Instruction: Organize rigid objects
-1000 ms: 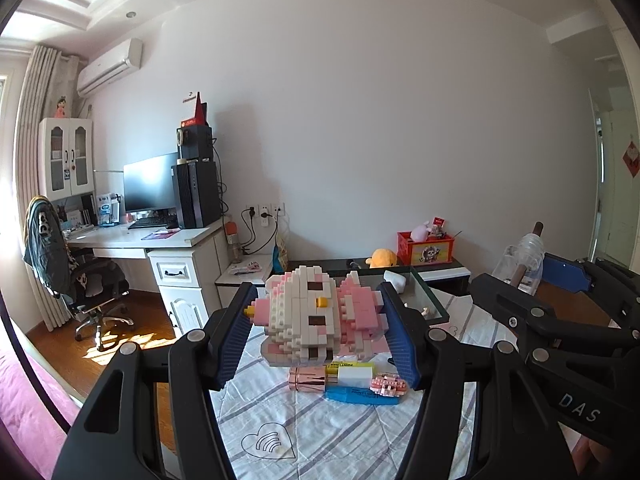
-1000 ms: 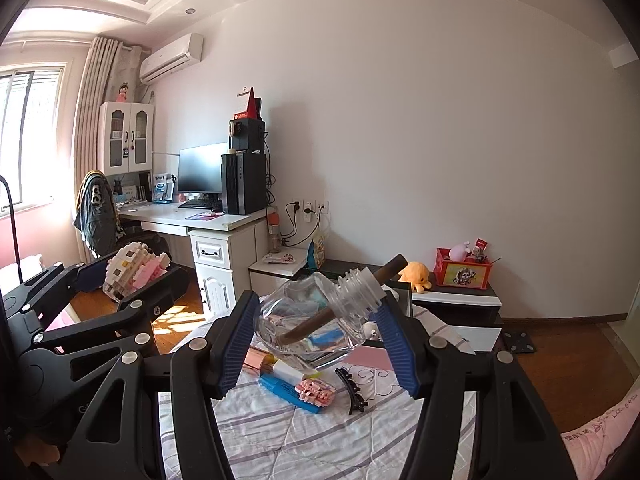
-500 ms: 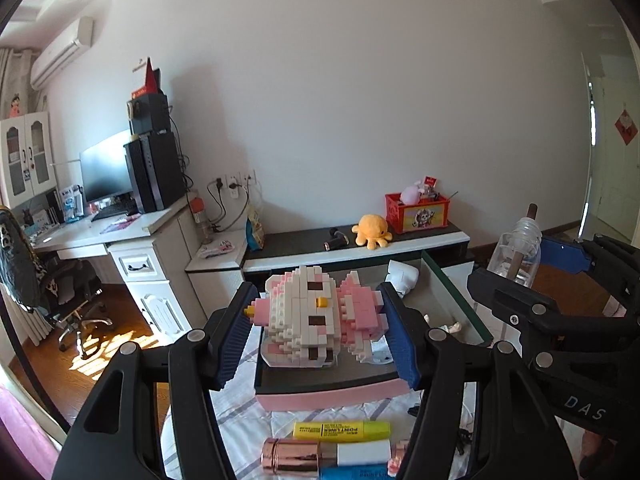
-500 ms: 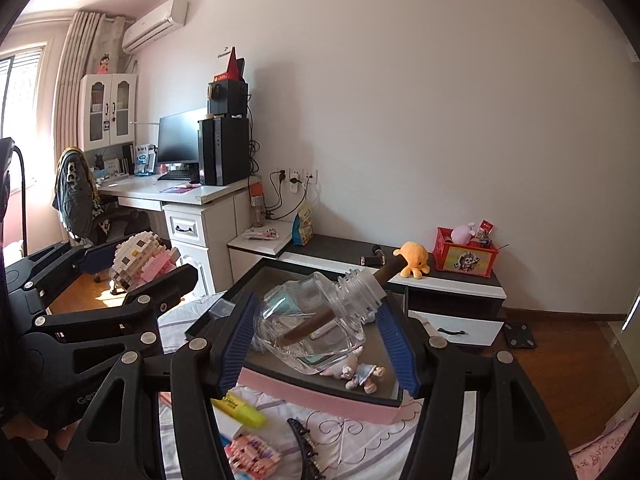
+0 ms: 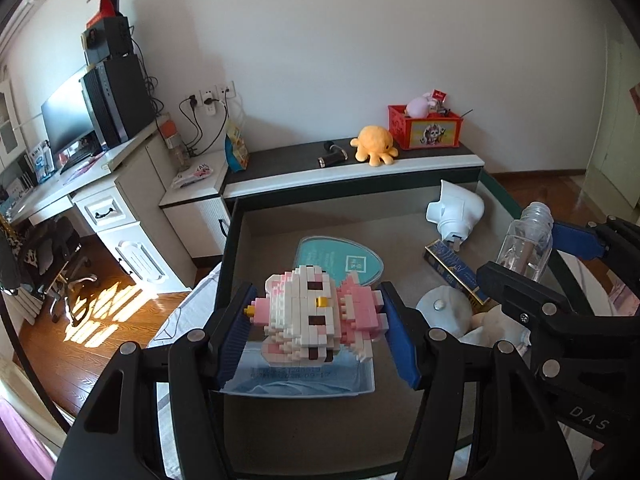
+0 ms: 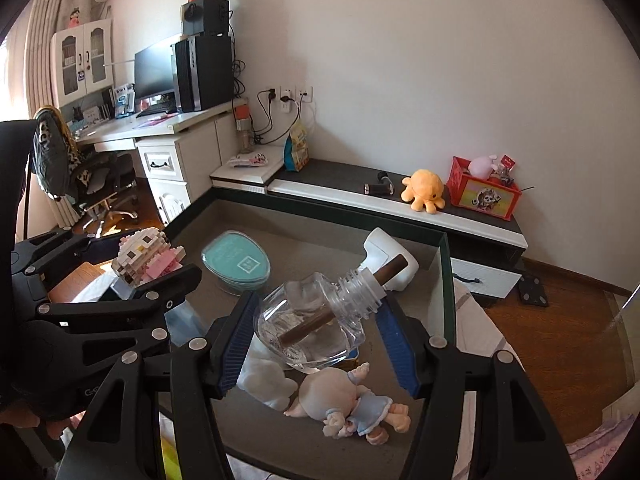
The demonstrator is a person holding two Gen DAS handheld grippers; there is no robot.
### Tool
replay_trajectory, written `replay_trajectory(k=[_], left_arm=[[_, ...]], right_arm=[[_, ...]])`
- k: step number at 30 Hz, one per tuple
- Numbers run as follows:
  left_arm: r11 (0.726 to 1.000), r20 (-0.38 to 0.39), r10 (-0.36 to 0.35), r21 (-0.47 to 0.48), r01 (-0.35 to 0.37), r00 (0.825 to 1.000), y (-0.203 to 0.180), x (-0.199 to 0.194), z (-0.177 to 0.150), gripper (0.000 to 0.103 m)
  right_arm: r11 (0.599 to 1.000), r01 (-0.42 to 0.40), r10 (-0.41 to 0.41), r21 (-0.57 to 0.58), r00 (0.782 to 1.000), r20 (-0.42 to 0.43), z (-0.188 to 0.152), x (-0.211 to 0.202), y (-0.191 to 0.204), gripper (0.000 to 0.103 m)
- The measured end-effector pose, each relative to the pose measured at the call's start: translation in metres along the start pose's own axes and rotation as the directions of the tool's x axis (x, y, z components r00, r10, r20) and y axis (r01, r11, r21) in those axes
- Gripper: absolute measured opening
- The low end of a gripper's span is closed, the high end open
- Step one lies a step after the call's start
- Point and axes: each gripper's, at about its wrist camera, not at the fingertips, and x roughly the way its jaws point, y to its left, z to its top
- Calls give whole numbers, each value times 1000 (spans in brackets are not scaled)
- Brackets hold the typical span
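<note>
My left gripper [image 5: 318, 330] is shut on a pink and white brick figure [image 5: 318, 318] and holds it above the left part of a dark open storage box [image 5: 234, 236]. The figure also shows in the right wrist view [image 6: 146, 258]. My right gripper [image 6: 316, 336] is shut on a clear glass bottle with a brown wick [image 6: 316, 330] and holds it above the box [image 6: 446, 280], to the right of the left gripper. The bottle also shows in the left wrist view [image 5: 526, 242].
In the box lie a teal lidded case [image 6: 236, 266], a white plug-in device [image 6: 386, 256], a baby doll [image 6: 352, 404], a white plush [image 6: 264, 376], a blue packet [image 5: 304, 380] and a dark blue box [image 5: 454, 270]. A low cabinet [image 6: 360, 196] stands behind; a desk [image 6: 160, 132] at left.
Both grippers have moved forward from over the cloth with pens to above the box, and now tilt down into it. Both still hold their objects.
</note>
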Motion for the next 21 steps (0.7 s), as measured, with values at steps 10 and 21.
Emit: replay_trajectory(k=[10, 21], left_arm=[[998, -19, 24, 51, -23, 1000, -10, 15, -2, 75], [999, 135, 35, -31, -31, 990, 4, -93, -23, 99]], right_arm=[[997, -5, 9, 78, 999, -48, -10, 16, -22, 63], [991, -55, 43, 119, 994, 99, -30, -83, -9, 82]])
